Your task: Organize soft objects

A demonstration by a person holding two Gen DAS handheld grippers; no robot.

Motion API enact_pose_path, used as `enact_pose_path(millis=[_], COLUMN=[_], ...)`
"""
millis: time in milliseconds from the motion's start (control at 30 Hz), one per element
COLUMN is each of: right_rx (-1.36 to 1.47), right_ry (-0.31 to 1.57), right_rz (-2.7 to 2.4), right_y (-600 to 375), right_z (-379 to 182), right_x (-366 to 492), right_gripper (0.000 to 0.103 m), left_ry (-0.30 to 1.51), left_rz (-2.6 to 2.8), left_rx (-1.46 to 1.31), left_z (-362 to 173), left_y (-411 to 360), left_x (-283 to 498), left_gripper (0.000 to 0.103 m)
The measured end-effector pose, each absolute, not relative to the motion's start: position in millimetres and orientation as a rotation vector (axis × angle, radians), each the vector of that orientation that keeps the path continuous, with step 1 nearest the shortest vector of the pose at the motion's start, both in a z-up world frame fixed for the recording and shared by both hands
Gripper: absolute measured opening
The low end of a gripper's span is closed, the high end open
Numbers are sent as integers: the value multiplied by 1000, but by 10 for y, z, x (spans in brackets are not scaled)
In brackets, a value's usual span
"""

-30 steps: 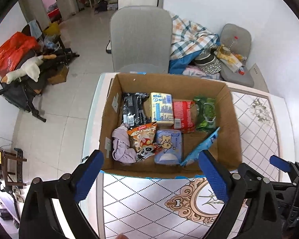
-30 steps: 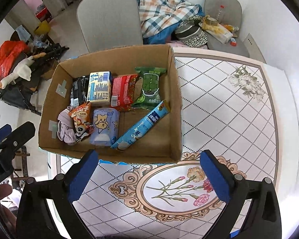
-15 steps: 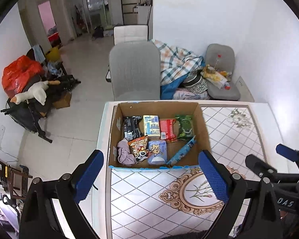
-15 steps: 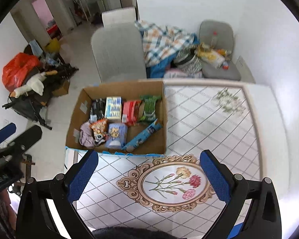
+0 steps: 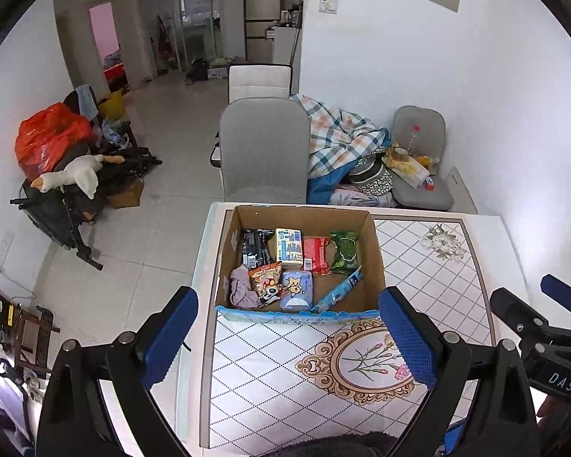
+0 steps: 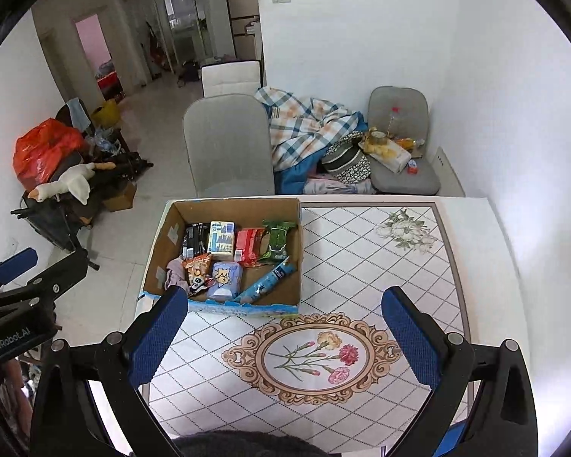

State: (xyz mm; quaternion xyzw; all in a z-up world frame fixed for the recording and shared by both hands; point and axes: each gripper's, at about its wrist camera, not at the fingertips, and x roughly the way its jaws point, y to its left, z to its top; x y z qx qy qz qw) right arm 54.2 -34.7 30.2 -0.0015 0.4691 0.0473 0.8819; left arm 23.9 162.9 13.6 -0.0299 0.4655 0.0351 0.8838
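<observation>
Left wrist view. Left gripper: both blue-padded fingers spread wide, nothing between them, held back from and above the cardboard box. The box stands on the tiled table at its far left corner, open-topped, and serves as landmark for all entries below.
- Black packet: box, far left corner. Judged crinkly film, light; take across its short width.
- Yellow-and-blue pack: far row, just right of the black packet. Probably a soft tissue brick; yields under squeeze, grips well at the middle.
- Red packet: far row, right of the yellow pack. Likely slippery foil.
- Green wipes pack: far right of that row. Heavier if damp, judged floppy; pinch at the centre, not the seam.
- Lilac cloth: near left corner, bunched. Limp; gather a fold from above.
- Orange snack bag: touching the cloth's right side. Air-filled, likely crushable; light pressure.
- Pale blue pouch: near row, middle.
- Long blue packet: leaning diagonally toward the right wall. Take mid-length to stop drooping.

Right wrist view. Right gripper: fingers likewise wide apart and empty, above the bare table on the near side of the box. Same contents visible; no loose soft item shows on the table outside the box, so sorting appears largely finished. The other gripper's body enters at the left edge.
</observation>
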Motion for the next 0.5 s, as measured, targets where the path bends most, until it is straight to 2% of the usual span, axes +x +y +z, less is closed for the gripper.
enact_pose_path(millis=[500], right_rx=[-12], right_ry=[954], right_rz=[76], right_y=[-430], right_z=[442], right_x=[410], right_gripper=[103], left_ry=[971], left_rz=[79], left_rx=[-50], left_z=[179], left_y=[1593], left_x=[109], left_gripper=[98])
